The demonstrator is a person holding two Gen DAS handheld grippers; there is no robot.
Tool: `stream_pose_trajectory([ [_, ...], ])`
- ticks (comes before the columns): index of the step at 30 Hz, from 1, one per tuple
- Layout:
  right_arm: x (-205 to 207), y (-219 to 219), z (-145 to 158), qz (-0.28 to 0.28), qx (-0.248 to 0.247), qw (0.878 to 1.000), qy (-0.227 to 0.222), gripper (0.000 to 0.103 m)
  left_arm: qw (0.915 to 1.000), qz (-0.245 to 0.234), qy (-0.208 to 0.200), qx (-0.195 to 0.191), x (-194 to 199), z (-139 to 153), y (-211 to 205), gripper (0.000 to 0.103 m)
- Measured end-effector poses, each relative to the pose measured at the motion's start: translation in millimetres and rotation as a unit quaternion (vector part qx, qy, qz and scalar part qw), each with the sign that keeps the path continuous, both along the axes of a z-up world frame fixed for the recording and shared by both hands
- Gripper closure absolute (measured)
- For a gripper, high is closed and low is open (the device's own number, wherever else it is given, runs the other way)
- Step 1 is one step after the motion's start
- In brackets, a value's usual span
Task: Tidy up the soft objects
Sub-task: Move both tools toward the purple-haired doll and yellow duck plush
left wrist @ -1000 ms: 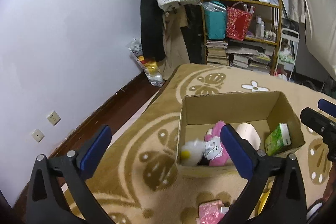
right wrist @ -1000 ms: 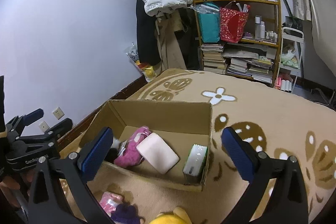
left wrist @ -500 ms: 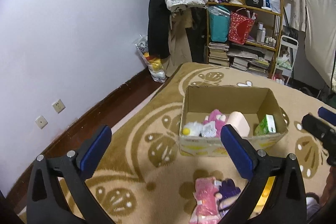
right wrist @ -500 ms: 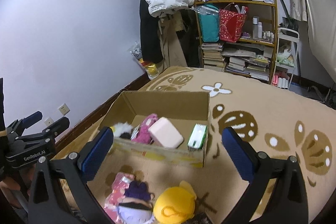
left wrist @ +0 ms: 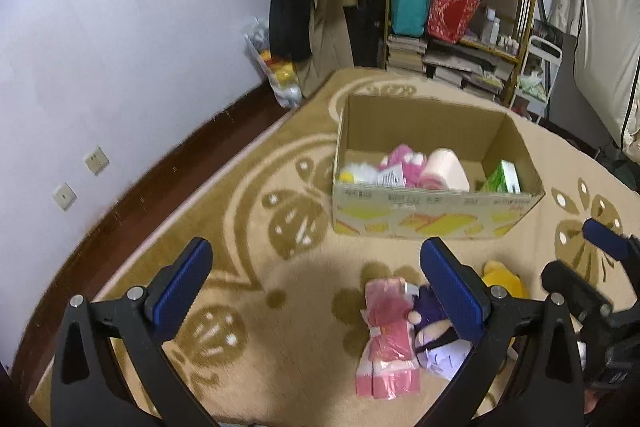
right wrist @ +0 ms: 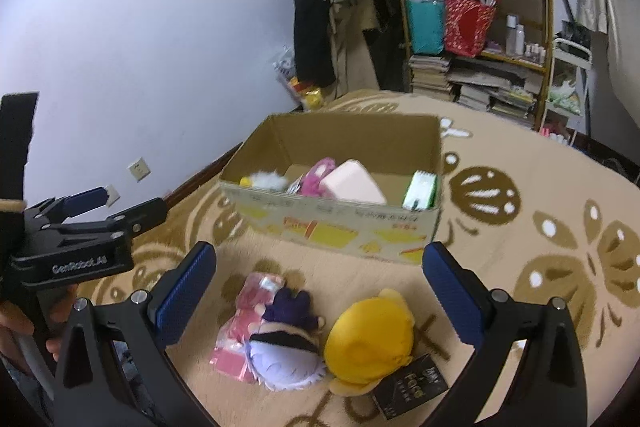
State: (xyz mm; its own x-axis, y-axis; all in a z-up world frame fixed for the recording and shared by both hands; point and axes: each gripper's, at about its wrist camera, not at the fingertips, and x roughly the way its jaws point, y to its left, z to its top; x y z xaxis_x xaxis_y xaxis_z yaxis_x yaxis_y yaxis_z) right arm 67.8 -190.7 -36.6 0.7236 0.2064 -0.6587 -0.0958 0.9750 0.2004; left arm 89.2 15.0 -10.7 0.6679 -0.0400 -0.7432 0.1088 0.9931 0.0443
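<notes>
You hold both grippers up over the rug (right wrist: 520, 155), on the near side of the cardboard box (right wrist: 332, 227). Your left gripper (left wrist: 316, 283) is wide open and holds nothing. Your right gripper (right wrist: 320, 287) is wide open too, and it holds nothing.

The box is the thing to look at. It sits on the rug with its top open. Inside it, from left to right, are a white fluffy toy (right wrist: 264, 181), a pink plush (right wrist: 316, 175), a soft pink block (right wrist: 352, 183) and a green tissue pack (right wrist: 420, 191).

Three soft things lie on the rug in front of the box, close to its near wall but not touching it. The pink packet (right wrist: 244, 327) is on the left. The purple-haired doll (right wrist: 284, 343) lies just beside it and partly on top of it. The yellow plush (right wrist: 368, 343) is on the right, touching the doll, with a black tag (right wrist: 408, 391) by it.

In the right wrist view, all three lie between and below your right gripper's blue pads (right wrist: 452, 299). In the left wrist view, the packet (left wrist: 386, 339) lies just left of the right pad (left wrist: 450, 291), and that finger hides part of the doll (left wrist: 432, 331).
</notes>
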Motion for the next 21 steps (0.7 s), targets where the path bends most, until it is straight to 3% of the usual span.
stream_pose_trajectory([
  [4,0,8,-14,0.012,-0.006,1.000,0.011,0.000,0.9990,0.000,0.042,-0.014,9,-16,-1,0.000],
  [14,10,31,-53,0.049,-0.020,0.997,0.056,0.000,0.9957,0.014,0.091,-0.008,27,-46,2,0.001],
  [18,18,39,-69,0.062,-0.018,0.995,0.076,0.011,0.9944,0.012,0.105,-0.005,33,-55,-1,0.000],
  [21,23,45,-80,0.069,-0.019,0.994,0.087,0.013,0.9935,0.015,0.113,0.005,36,-62,-3,0.001],
])
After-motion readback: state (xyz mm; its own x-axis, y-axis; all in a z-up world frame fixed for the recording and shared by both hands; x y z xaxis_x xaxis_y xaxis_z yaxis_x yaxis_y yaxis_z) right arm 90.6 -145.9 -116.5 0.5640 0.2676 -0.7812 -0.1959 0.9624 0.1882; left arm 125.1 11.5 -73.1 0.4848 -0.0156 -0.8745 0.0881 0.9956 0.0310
